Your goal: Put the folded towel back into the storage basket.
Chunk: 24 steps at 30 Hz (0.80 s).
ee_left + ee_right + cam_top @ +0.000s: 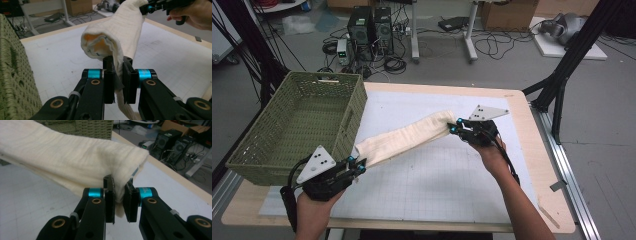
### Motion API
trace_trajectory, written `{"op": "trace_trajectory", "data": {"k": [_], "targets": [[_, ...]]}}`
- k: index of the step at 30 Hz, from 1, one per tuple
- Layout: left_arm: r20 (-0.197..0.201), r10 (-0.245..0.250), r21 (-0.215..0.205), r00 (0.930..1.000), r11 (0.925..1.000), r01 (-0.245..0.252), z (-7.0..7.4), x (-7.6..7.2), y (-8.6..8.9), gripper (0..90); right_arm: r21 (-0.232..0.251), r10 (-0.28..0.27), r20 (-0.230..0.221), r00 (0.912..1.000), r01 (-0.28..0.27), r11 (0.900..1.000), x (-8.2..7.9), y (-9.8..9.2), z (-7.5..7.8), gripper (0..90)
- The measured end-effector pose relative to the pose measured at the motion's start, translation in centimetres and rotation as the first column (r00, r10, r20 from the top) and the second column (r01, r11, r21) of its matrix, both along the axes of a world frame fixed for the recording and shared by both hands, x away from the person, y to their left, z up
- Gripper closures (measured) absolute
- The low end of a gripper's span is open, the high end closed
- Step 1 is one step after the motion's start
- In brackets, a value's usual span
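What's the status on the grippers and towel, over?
Left gripper and right gripper shut on towel ends. Cream towel slung between them above table. Green basket close left.

Honestly there's nothing readable anywhere in these shots. No labels, brand names, numbers or signs that I can make out. The cardboard boxes along the top edge of the high view look blank, and the black computer towers at upper left of centre are too small to show any lettering.

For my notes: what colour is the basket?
Olive green woven basket, seen best in the high view.
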State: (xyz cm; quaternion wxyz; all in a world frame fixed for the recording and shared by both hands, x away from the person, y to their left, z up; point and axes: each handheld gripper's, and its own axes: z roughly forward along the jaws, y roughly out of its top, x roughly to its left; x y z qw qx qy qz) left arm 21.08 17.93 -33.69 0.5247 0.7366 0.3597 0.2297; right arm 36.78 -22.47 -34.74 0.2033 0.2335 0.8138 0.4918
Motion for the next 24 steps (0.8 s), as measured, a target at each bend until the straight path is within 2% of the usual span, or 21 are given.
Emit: {"op": "trace_trajectory", "data": {"k": [12, 14, 15, 17, 24], "targets": [[0.018, 0.056, -0.008, 0.9982, 0.9984, -0.056, 0.6, -0.8, 1.9, 81.8, -0.003, 0.043, -0.004, 0.9990, -0.043, 0.999, 3.3, 4.8, 1.2, 81.5], [0.020, 0.064, -0.003, 0.9978, 0.9980, -0.064, 0.7, -1.0, 2.3, 81.8, -0.010, 0.051, 0.011, 0.9986, -0.051, 0.999, 3.8, 5.7, 1.4, 81.5], [0.022, 0.070, -0.003, 0.9973, 0.9976, -0.070, 0.7, -1.1, 2.5, 81.8, -0.010, 0.051, 0.011, 0.9986, -0.051, 0.999, 3.8, 5.7, 1.4, 81.5], [0.025, 0.080, -0.009, 0.9965, 0.9968, -0.080, 0.7, -1.3, 2.8, 81.9, -0.015, 0.066, 0.005, 0.9978, -0.066, 0.998, 4.4, 6.9, 1.8, 81.5], [0.043, 0.109, -0.015, 0.9931, 0.9940, -0.109, 1.2, -1.9, 3.8, 81.9, -0.035, 0.095, 0.017, 0.9954, -0.094, 0.995, 5.9, 9.5, 2.7, 81.6]]}}
